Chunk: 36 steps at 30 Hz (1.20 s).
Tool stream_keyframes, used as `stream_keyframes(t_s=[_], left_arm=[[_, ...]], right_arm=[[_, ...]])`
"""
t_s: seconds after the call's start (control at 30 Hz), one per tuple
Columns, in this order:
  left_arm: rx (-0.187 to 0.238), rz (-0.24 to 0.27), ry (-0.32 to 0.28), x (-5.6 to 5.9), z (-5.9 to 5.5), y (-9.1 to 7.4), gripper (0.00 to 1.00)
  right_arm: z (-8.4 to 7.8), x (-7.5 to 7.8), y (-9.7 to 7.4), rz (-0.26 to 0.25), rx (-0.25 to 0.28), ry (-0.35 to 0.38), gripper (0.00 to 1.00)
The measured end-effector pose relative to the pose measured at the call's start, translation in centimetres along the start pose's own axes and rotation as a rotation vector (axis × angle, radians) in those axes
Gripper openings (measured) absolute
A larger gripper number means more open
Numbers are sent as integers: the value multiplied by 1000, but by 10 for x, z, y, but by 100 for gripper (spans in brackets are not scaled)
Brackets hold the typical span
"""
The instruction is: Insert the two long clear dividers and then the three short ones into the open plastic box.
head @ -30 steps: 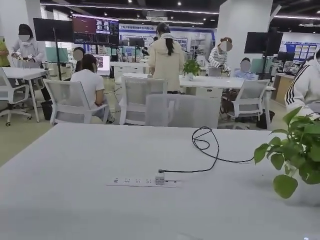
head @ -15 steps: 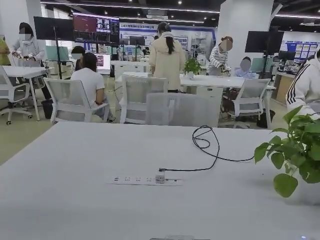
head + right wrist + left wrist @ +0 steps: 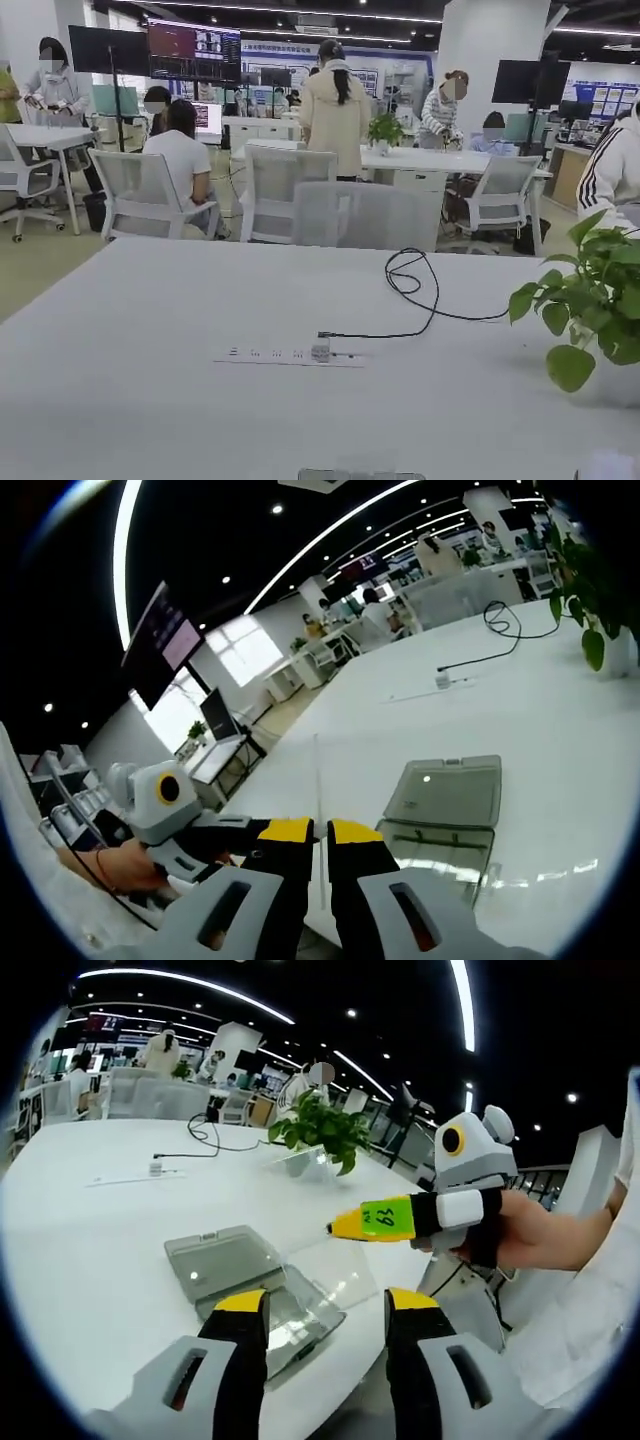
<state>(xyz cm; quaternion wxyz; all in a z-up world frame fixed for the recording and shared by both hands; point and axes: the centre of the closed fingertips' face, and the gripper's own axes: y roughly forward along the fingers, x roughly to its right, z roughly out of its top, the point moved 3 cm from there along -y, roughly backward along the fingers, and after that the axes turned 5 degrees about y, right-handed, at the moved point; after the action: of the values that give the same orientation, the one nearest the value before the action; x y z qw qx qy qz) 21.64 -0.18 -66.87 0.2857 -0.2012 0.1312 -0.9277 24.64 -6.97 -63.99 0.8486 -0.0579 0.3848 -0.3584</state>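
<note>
Bright, even overhead light fills the head view. The white surface (image 3: 150, 350) is pale and almost shadowless, and the whole frame is soft, with the plant (image 3: 590, 300) leaves at the right slightly blurred. In both gripper views the fisheye bends the ceiling light strips (image 3: 466, 1010) into arcs against a dark ceiling, and the surface's edge bows. A small glint sits on the box lid (image 3: 445, 795) — and the clear divider (image 3: 317, 770) pinched in the right tool (image 3: 320, 830) reads as a thin bright line.

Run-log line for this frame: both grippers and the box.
left gripper: open, empty | right gripper: shut on clear divider | plastic box: lid open, on white table
</note>
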Motion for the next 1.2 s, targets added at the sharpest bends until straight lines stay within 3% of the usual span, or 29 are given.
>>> stream_keyframes(t_s=[0.07, 0.17, 0.27, 0.47, 0.8, 1.2], left_arm=[[-21, -9, 31, -2, -5, -2, 48], [-20, -26, 65, -3, -8, -4, 56], [-10, -51, 153, -4, -10, -6, 63], [-34, -81, 226, -4, -20, -8, 73], [-82, -124, 283, -6, -43, -11, 85], [-114, -166, 313, -12, -60, -13, 92]], right_arm=[[0, 10, -1, -40, -25, 10, 7], [2, 22, -3, -80, -52, 29, 7], [4, 32, -5, -114, -75, 55, 7], [3, 52, -4, -196, -133, 134, 7], [-14, 77, 6, -326, -286, 202, 7], [-34, 95, 14, -424, -377, 307, 7]])
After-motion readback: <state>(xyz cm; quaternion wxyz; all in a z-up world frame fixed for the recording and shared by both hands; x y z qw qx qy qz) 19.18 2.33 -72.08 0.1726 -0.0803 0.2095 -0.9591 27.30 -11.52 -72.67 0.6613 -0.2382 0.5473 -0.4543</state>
